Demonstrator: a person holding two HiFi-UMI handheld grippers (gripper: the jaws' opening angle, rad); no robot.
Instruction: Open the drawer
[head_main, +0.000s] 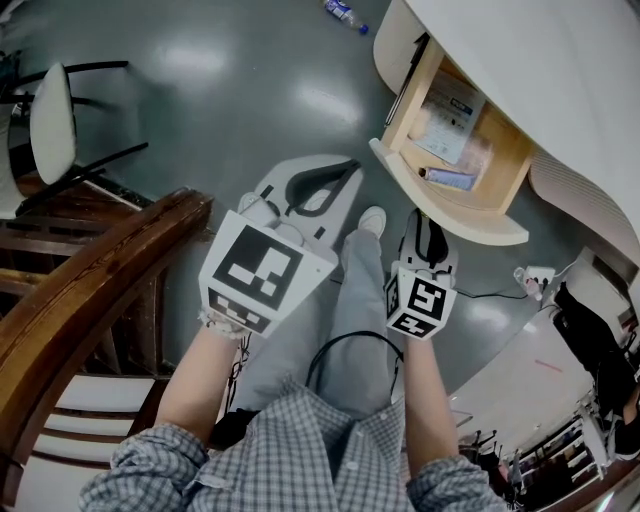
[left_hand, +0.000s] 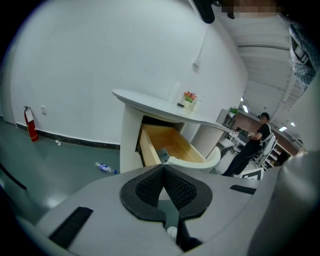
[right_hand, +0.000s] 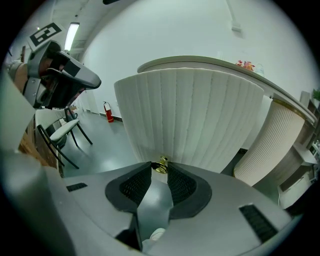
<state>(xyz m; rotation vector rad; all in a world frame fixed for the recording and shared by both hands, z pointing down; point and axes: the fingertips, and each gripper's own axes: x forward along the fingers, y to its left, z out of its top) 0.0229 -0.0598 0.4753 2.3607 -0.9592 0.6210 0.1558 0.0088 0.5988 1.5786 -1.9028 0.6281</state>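
Note:
The drawer (head_main: 497, 155) stands pulled out from under the white counter (head_main: 560, 70), showing its wooden inside and its curved white ribbed front (right_hand: 200, 115). My right gripper (head_main: 428, 220) is at the middle of that front, its jaws closed round the small brass knob (right_hand: 161, 164). My left gripper (head_main: 345, 172) hangs over the floor to the left of the drawer, shut with nothing in it. From the left gripper view the open drawer (left_hand: 170, 145) lies ahead of the left gripper (left_hand: 162, 167) and apart from it.
Papers (head_main: 450, 120) and a small tube (head_main: 450, 178) lie in the drawer. A water bottle (head_main: 345, 12) lies on the floor beyond it. A chair (head_main: 55, 120) and a wooden bench (head_main: 90, 280) stand to my left. A person (left_hand: 255, 142) stands further off.

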